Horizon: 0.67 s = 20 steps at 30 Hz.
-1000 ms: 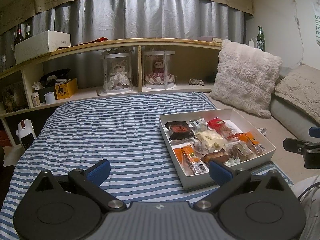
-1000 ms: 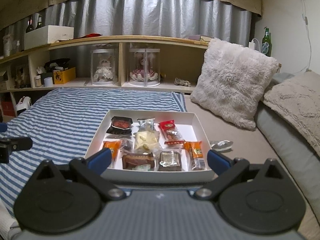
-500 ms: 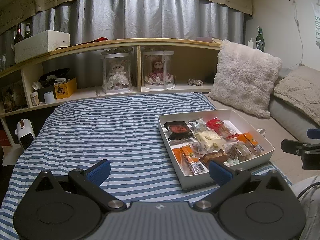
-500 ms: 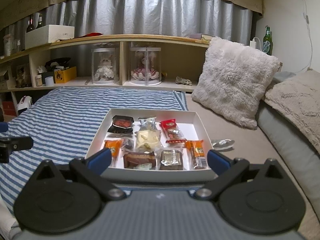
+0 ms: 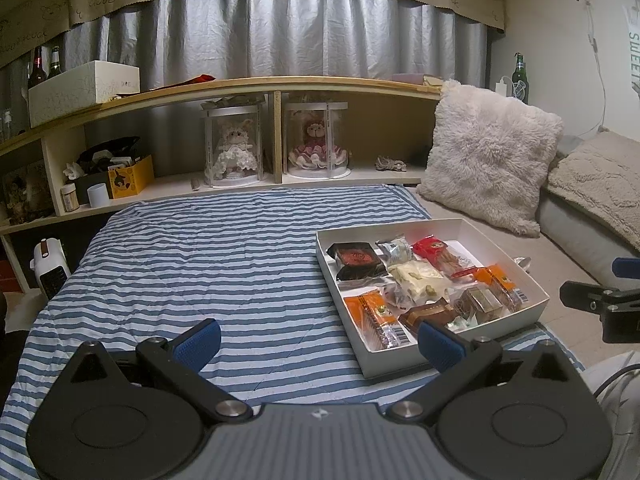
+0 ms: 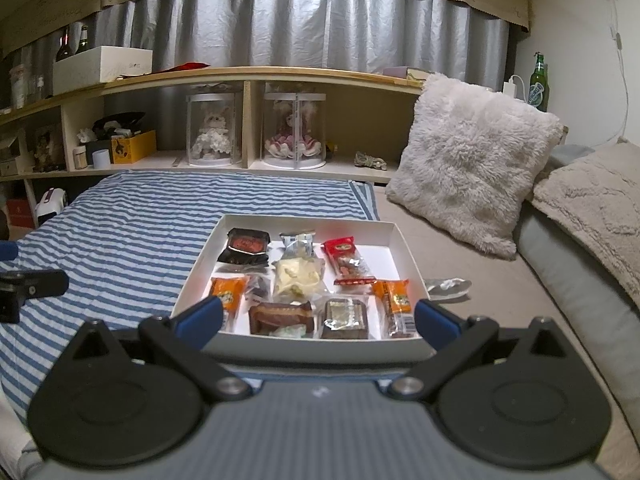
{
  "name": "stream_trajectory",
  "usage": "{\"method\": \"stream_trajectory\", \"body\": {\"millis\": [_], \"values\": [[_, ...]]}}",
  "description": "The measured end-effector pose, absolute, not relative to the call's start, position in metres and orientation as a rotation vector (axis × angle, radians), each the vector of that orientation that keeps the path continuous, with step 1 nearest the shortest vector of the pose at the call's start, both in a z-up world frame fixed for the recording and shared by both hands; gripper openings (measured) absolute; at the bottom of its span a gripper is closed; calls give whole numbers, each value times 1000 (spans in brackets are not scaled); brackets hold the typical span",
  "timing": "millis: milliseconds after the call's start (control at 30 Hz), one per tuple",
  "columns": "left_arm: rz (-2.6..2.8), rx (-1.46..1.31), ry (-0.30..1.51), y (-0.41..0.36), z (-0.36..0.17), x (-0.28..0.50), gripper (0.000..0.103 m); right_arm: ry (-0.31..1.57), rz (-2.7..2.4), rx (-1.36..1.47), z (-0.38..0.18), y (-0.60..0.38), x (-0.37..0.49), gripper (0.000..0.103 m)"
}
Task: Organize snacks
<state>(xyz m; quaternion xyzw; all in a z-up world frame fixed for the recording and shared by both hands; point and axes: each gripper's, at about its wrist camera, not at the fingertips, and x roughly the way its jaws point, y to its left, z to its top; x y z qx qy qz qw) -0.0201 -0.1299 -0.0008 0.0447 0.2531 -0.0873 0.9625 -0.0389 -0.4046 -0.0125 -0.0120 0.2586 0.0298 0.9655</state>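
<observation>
We see a blue-and-white striped quilt point(image 5: 192, 264) spread over the bed, with a fluffy pale-grey square cushion point(image 6: 472, 168) propped at its far right. A shallow white cardboard box point(image 6: 404, 240) sits on the quilt's right edge, holding the wrapped snacks: a black-and-red packet point(image 6: 244, 246) at the far left corner, two orange packets point(image 6: 228, 292) near the front. Our left gripper point(image 5: 320, 342) hovers above the quilt with jaws wide and empty; our right gripper point(image 6: 318, 318) hangs before the box's near wall, equally wide, grasping nothing.
</observation>
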Motion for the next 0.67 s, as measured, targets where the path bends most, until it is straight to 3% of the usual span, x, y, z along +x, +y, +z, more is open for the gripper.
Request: {"method": "stream_trajectory", "body": {"millis": [667], "values": [[-166, 85, 518, -130, -1, -20, 103, 527, 68, -25, -14, -405, -39, 102]]}}
